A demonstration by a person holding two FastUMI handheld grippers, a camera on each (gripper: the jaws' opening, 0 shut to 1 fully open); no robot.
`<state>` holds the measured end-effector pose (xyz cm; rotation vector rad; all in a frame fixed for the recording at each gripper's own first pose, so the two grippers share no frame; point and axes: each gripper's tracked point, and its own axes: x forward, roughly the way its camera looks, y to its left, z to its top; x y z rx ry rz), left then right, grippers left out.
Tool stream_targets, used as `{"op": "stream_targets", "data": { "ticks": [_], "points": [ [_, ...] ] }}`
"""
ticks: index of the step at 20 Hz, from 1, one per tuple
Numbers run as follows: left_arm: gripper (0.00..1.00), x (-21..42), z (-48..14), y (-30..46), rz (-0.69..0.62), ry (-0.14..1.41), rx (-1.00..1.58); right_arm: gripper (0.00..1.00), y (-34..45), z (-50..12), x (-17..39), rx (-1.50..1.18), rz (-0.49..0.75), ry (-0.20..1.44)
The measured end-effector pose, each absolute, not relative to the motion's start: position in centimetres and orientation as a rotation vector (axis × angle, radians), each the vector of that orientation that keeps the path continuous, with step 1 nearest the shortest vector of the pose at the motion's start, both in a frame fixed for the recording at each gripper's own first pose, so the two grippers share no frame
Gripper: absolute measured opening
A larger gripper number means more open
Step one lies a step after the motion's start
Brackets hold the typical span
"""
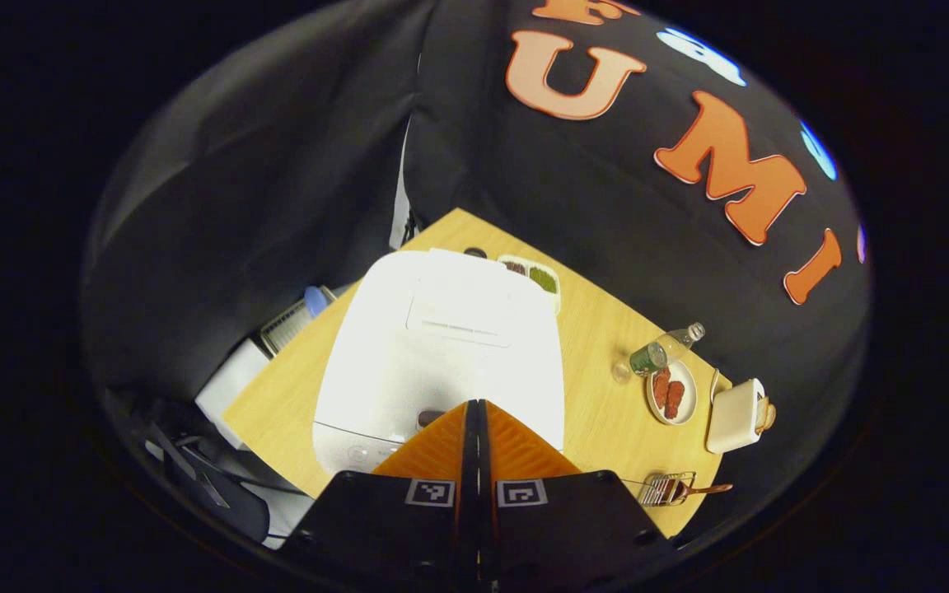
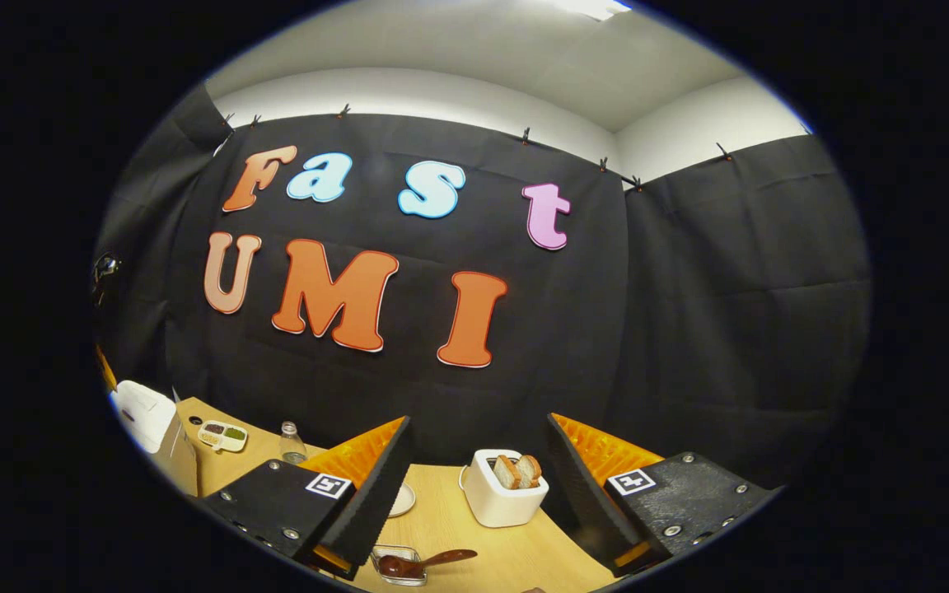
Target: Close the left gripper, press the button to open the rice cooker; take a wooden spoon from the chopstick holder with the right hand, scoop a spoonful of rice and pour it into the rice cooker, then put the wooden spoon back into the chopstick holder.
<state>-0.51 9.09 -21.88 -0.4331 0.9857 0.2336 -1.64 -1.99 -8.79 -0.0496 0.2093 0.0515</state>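
The white rice cooker stands on the wooden table with its lid down. My left gripper is shut with nothing in it, its tips over the front of the lid, just right of a small dark button; contact cannot be told. The wooden spoon lies in a small wire holder at the table's near right corner. In the right gripper view the spoon lies in the holder low between the fingers of my right gripper, which is open, empty and well above the table. The cooker is at far left.
A white toaster with bread slices stands just beyond the spoon. A plate with red sausages, a clear bottle and a small compartment tray sit behind and right of the cooker. Off the table's left edge lie boxes.
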Motion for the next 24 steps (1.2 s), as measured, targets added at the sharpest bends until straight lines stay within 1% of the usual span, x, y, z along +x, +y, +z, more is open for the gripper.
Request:
{"op": "stream_targets", "data": {
  "ticks": [5,12,15,19,24],
  "points": [
    [0.05,-0.5,-27.0,9.0,0.214,1.106,-0.493,0.98,0.6,-9.7,-2.1,-0.088,0.056,0.248],
    [0.05,-0.4,-27.2,9.0,0.21,1.097,-0.49,0.98,2.9,-11.6,-2.0,-0.035,0.107,0.307],
    [0.05,0.6,-24.3,9.6,0.2,0.992,-0.456,0.98,2.7,-12.5,-1.8,-0.018,0.115,0.33],
    [0.05,3.7,-17.7,10.8,0.193,0.723,-0.332,0.98,1.6,-14.2,-2.0,-0.011,0.107,0.367],
    [0.05,4.6,-11.2,12.1,0.237,0.485,-0.264,0.98,1.1,-17.2,-2.4,-0.001,0.126,0.431]
  ]
}}
